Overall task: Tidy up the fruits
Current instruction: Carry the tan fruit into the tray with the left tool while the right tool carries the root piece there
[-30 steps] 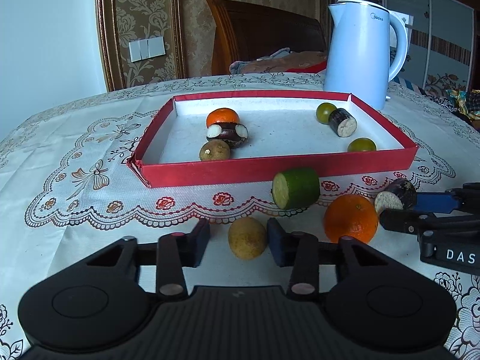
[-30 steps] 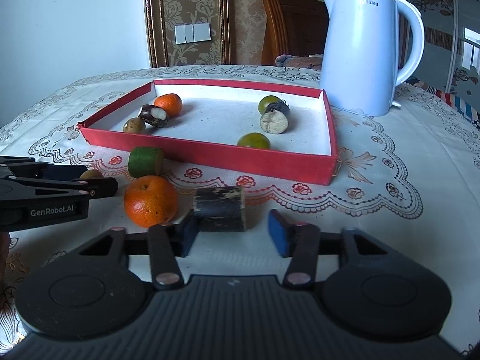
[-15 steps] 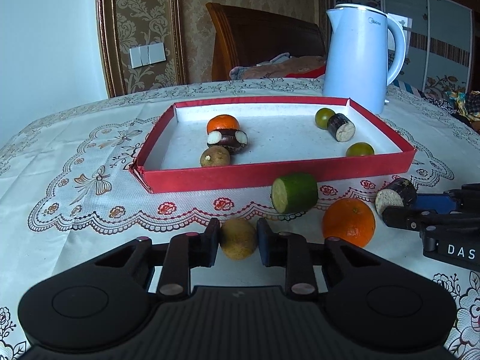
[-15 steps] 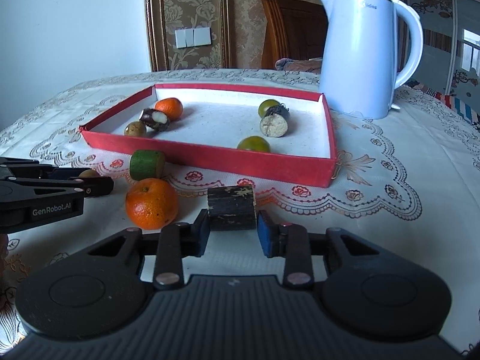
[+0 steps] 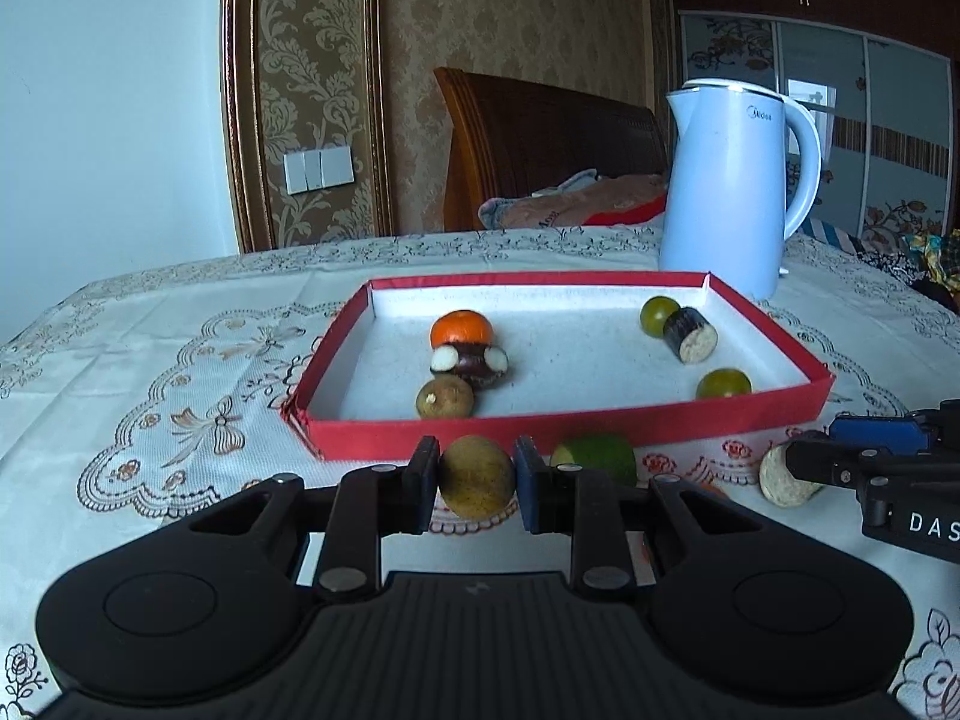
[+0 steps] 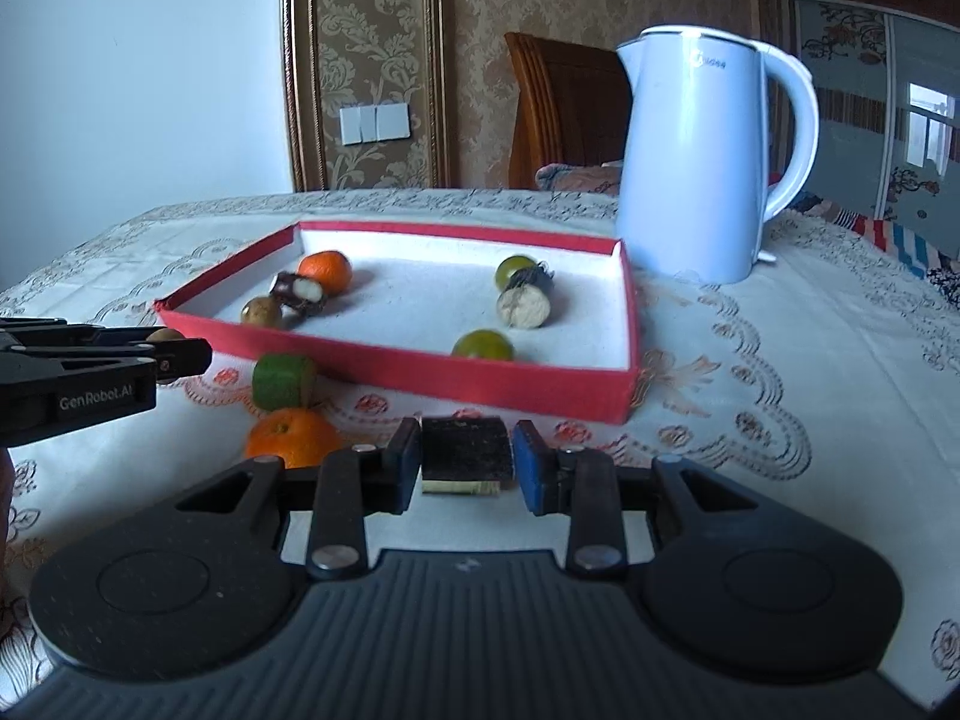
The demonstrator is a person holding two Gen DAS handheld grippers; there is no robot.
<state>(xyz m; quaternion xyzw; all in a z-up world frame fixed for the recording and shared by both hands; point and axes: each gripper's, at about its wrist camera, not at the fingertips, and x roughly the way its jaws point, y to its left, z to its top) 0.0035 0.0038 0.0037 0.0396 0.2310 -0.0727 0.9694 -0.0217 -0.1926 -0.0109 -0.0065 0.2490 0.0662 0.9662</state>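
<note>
We take the red tray point(image 5: 564, 423) as our landmark. Our left gripper point(image 5: 477, 474) sits just in front of the tray's near wall, its jaws closed tight on a brown round fruit point(image 5: 478, 483), both pads touching its sides. Our right gripper point(image 6: 467, 461) is also in front of the near wall, toward the tray's right end, and it clamps a dark cylinder piece point(image 6: 467, 449) between its blue pads; in the left wrist view we see the pale cut end of that piece beside the right gripper's fingers point(image 5: 840, 462).

On the tablecloth point(image 6: 780, 396) in front of the tray lie a green cut piece point(image 6: 282, 381), close to the near wall, and an orange point(image 6: 292, 438) nearer to us, just left of the right gripper.

Inside the tray, at its left side, we see a small orange point(image 5: 461, 328), a dark fruit with white ends point(image 5: 469, 362) touching it, and a brown fruit point(image 5: 444, 397) near the front wall. At the right side sit a green fruit point(image 5: 657, 315) touching a dark cylinder point(image 5: 690, 334), and another green fruit point(image 5: 723, 384) by the front wall.

Behind the tray's right corner stands a pale blue kettle point(image 5: 729, 186).
</note>
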